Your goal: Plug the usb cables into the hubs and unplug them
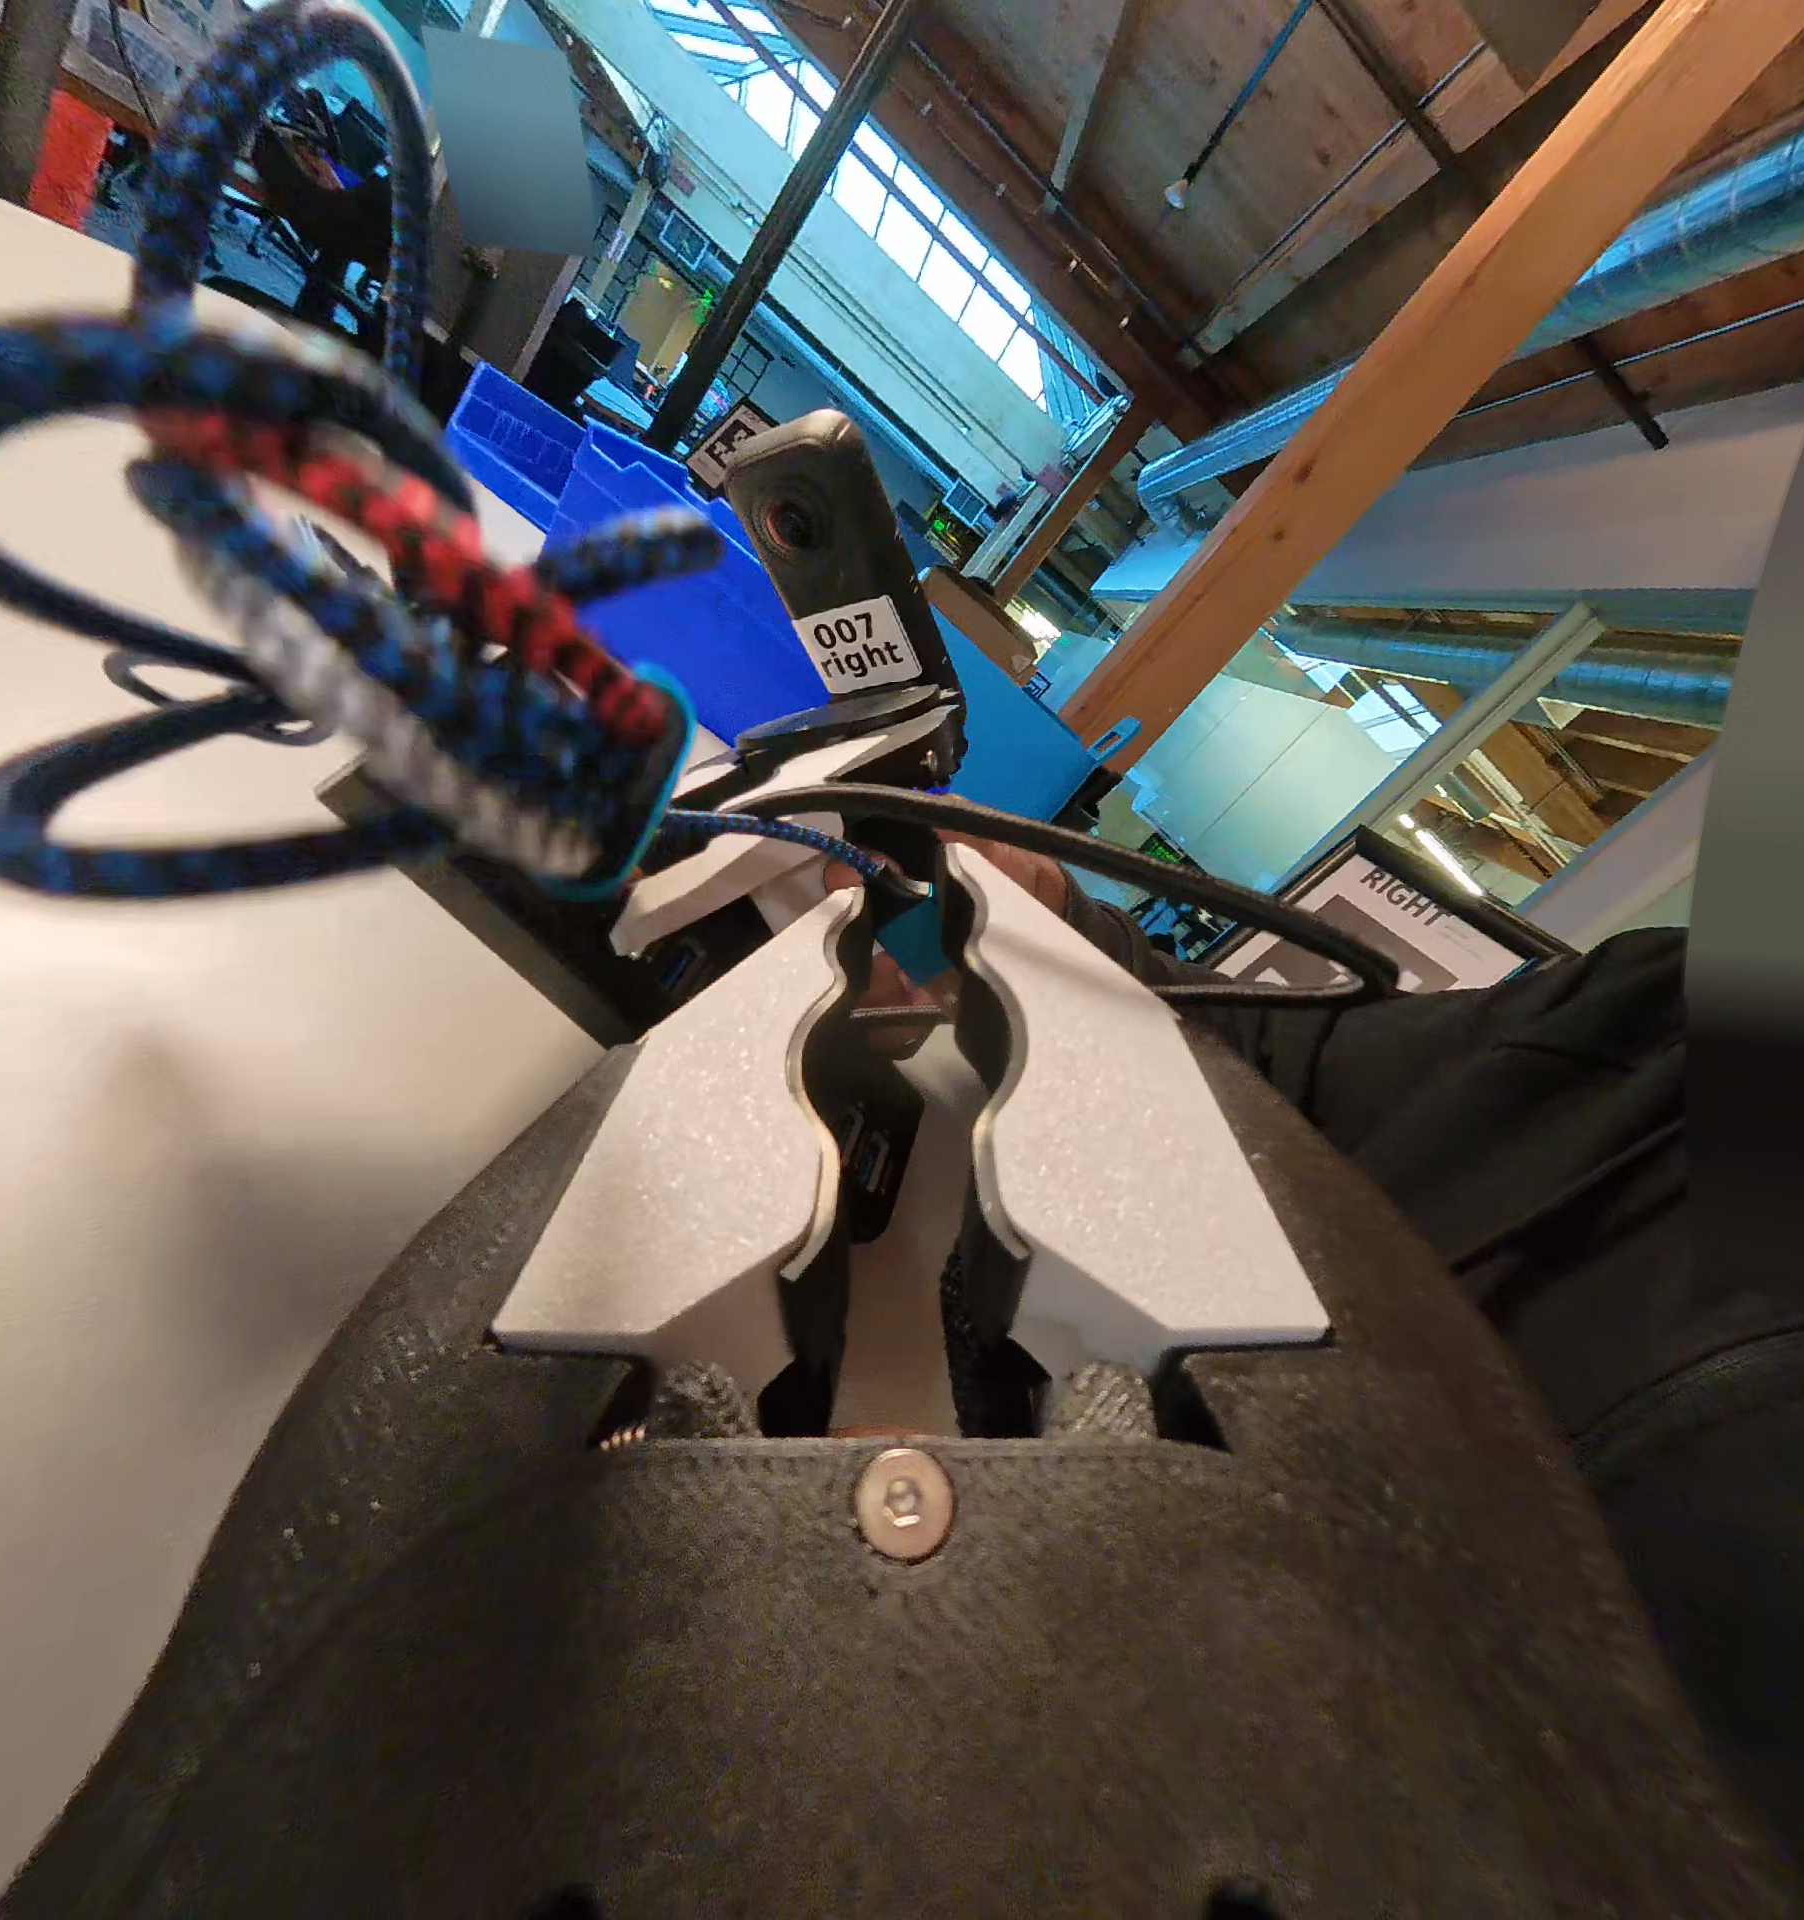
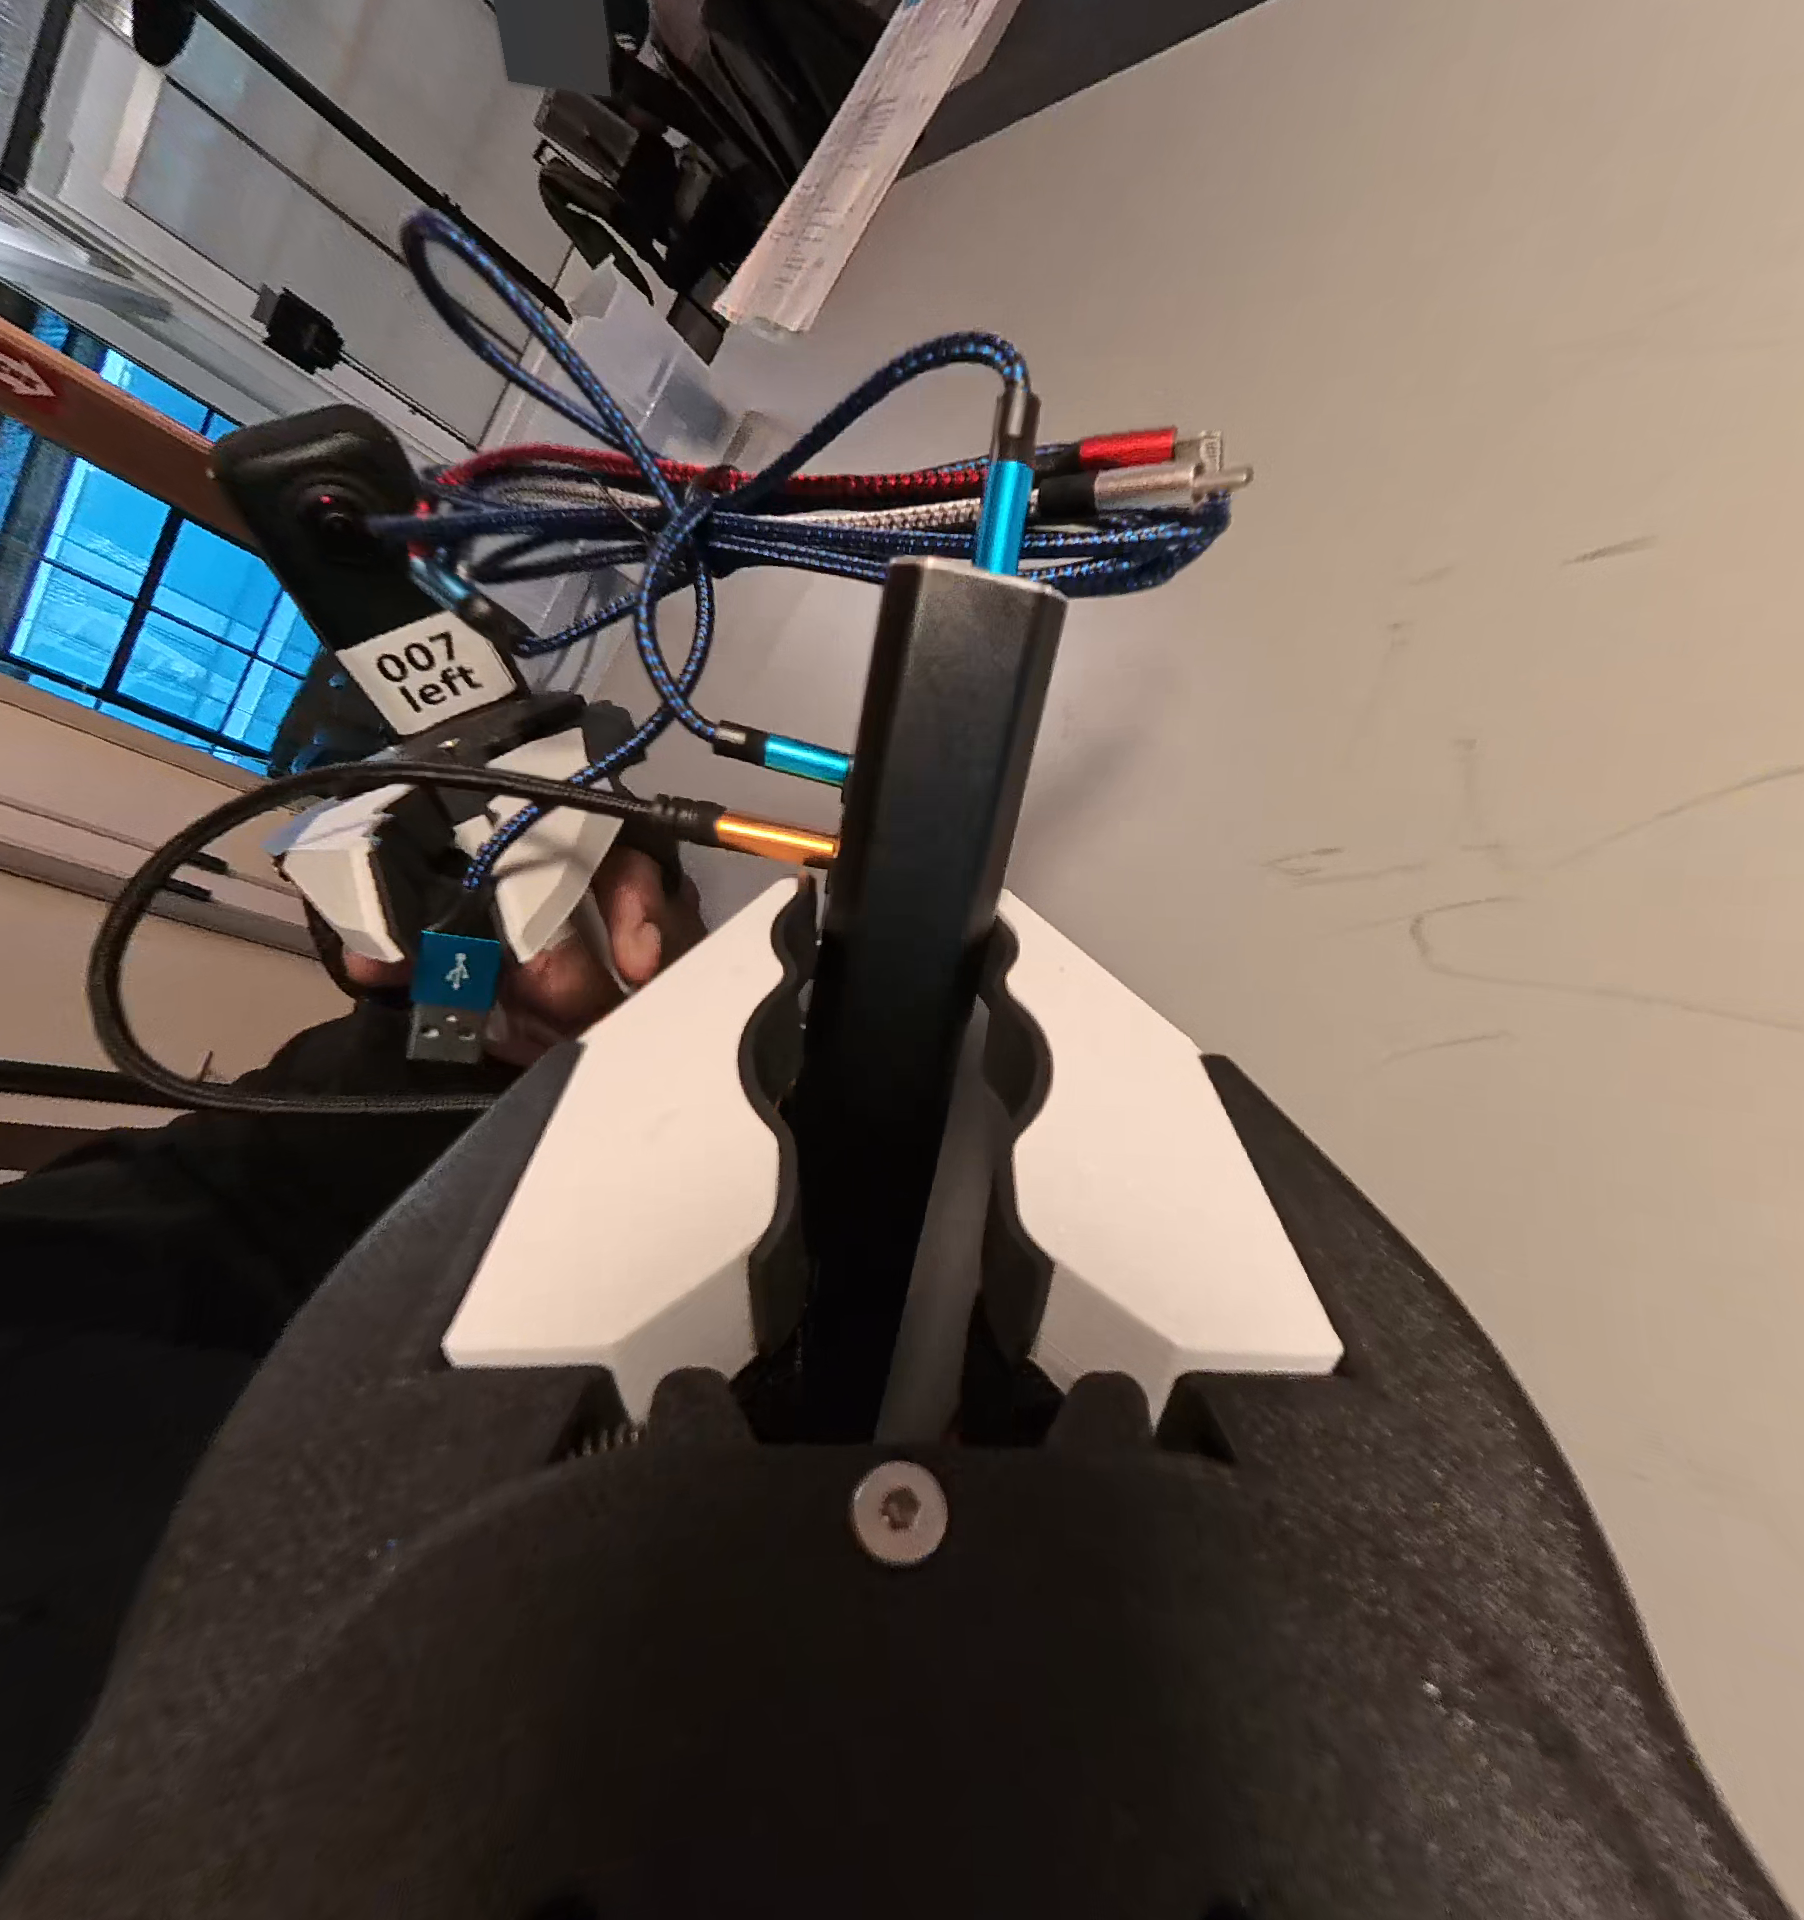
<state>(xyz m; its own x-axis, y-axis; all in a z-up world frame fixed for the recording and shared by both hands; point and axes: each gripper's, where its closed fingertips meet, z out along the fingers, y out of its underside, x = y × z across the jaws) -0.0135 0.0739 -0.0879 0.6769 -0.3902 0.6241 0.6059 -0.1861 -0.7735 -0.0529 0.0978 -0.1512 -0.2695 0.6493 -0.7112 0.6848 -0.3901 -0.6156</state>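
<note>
A pale table [image 2: 1500,727] fills most of the right wrist view. The right gripper [image 2: 893,914] is seen closed around a long black hub [image 2: 939,831], which stands clamped between the white fingers [image 2: 649,1174] and reaches forward past their tips. Three plugs are seated in the hub: a blue one on its far end [image 2: 1002,509], another blue one on its side [image 2: 804,758], and an orange one [image 2: 773,836] just below that. A bundle of braided cables [image 2: 825,520] in blue, red and grey is gathered beyond the hub. The left gripper [image 1: 903,935] is closed on the blue usb plug [image 1: 913,935], nipped at the fingertips; in the right wrist view this plug [image 2: 451,987] is seen apart from the hub, its metal end bare.
</note>
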